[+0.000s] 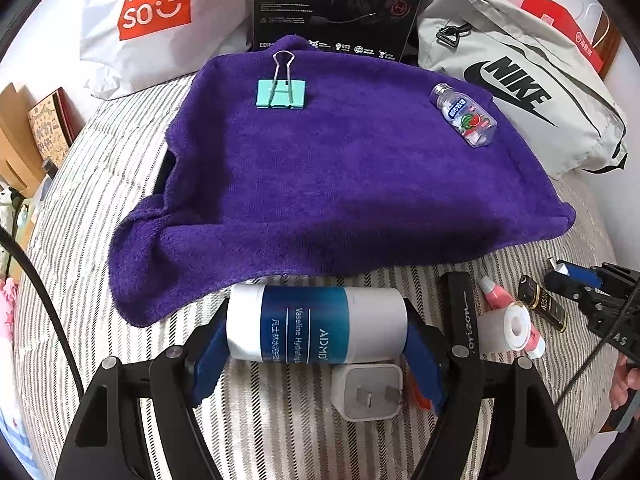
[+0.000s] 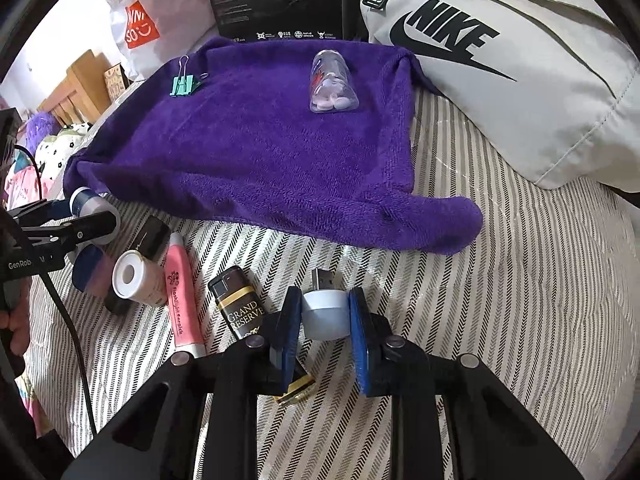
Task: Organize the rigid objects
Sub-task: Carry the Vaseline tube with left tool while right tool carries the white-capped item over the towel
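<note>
Left wrist view: left hand-held gripper (image 1: 316, 340) is pinching a white-and-blue cylindrical Vaseline tube (image 1: 316, 324) just before the purple fleece towel (image 1: 340, 168). Right hand-held gripper (image 2: 324, 324) is clamping a pale-blue round USB plug (image 2: 324, 314). Likely step: grasping; next, carrying both onto the towel.

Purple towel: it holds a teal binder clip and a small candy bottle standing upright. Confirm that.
Not quite. The purple towel does hold the teal binder clip and the small candy bottle, but the bottle is lying on its side, not standing upright. The right wrist view shows it lying with its base toward the camera; the left wrist view shows it on its side too.
</note>
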Tool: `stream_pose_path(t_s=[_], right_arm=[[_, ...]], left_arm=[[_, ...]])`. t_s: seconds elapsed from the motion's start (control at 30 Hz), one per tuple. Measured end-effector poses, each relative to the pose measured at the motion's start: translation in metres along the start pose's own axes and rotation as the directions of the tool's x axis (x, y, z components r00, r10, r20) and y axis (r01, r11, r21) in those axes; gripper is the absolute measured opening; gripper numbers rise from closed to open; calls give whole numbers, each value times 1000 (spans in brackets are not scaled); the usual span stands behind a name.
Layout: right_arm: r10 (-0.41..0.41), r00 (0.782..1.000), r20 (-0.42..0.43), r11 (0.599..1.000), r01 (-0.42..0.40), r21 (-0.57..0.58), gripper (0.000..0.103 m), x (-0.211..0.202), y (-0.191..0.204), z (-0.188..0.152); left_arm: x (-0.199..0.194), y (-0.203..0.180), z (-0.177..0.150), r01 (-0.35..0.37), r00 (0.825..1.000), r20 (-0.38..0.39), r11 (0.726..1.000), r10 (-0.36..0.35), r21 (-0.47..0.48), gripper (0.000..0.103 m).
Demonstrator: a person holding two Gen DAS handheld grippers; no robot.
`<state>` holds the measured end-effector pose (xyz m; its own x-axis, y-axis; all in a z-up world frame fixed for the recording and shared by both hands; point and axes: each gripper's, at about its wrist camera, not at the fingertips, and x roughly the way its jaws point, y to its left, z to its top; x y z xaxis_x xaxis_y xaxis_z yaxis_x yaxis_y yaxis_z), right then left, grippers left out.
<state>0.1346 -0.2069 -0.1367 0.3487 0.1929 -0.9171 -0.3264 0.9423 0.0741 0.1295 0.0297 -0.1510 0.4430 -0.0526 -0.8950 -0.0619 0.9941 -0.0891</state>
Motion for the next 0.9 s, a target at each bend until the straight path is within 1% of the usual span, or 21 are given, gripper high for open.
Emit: stream_pose_path(t_s=[0.1,0.23,0.33,0.4,0.57,0.9], right_arm=[[36,999,12,999,-36,12,24,-7,-3,0],[42,999,22,999,-42,19,24,-17,-4,3],[47,997,65,999,-48,17,24,-31,-3,7],[76,995,69,997,-78,26,24,-37,-4,10],[82,992,96,996,-85,26,24,-47,-3,17],[94,989,111,994,-99,35,24,-51,-5,37]], left_arm=[[-5,4,0,1,1000,7,1000,-1,-8,76],[-16,9,2,5,1000,22,1000,-5,-12,76],[-24,13,3,17,999,32,1000,-16,-14,76],[-29,16,4,24,999,37,1000,-23,-20,76],[-39,21,7,18,998,61,1000,-16,-25,76],[-57,32,22,12,995,103,1000,-10,-25,76]])
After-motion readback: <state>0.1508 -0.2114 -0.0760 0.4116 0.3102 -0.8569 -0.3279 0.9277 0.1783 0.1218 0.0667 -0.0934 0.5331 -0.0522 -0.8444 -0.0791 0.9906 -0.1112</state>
